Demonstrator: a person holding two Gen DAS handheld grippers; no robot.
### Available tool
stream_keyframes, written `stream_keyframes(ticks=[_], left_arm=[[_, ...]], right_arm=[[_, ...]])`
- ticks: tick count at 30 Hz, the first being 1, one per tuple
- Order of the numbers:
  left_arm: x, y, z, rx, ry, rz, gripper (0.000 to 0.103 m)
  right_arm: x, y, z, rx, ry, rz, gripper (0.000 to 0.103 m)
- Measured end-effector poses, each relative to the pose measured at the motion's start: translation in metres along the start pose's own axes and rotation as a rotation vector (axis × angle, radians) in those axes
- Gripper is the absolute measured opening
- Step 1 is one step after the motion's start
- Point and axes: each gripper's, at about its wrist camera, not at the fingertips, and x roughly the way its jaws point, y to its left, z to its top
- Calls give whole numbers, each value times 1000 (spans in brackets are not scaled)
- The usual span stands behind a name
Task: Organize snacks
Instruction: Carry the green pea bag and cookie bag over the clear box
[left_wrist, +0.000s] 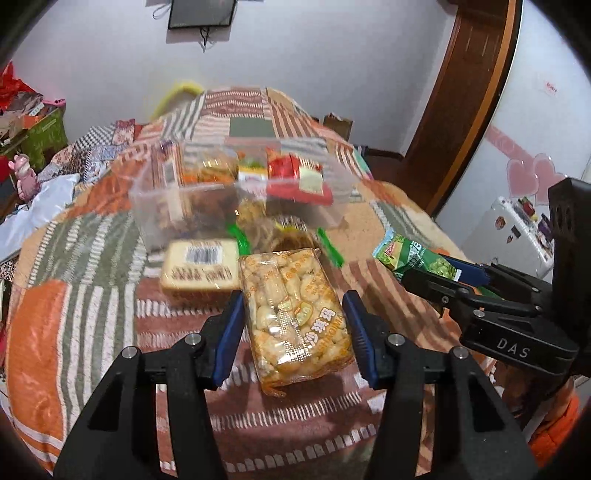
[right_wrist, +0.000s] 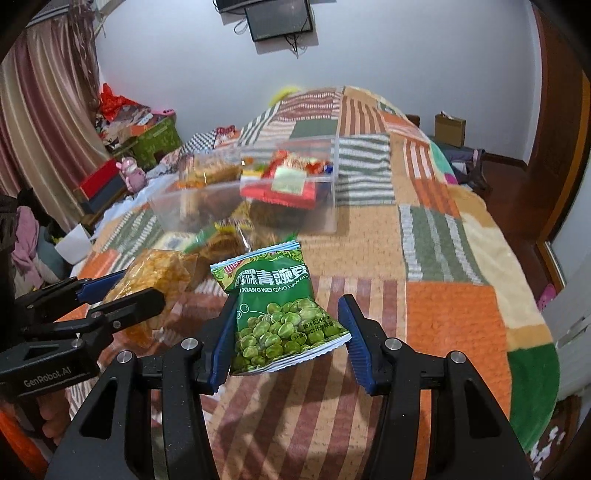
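Left gripper (left_wrist: 293, 332): jaws are standing apart around the orange snack pack (left_wrist: 295, 317), which is lying on the blanket (left_wrist: 74, 266).
Right gripper (right_wrist: 286, 338): jaws are standing apart around the green pea bag (right_wrist: 280, 314).
Clear box (left_wrist: 236, 192): is sitting behind, holding snacks.

Green pea bag (right_wrist: 282, 314), between the right claw's fingers: "XIANG WEI QING WAN DOU"
Left claw body (right_wrist: 48, 371): "GenRobot.AI"
Right claw body (left_wrist: 513, 349): "DAS"
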Motion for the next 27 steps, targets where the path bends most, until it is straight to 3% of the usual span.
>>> stream_keyframes(ticks=[13, 27], left_arm=[[-16, 48, 51, -61, -116, 66, 53], [18, 86, 84, -55, -130, 108, 51]], right_arm=[[-3, 7, 45, -40, -92, -8, 50], [39, 19, 85, -64, -95, 7, 50]])
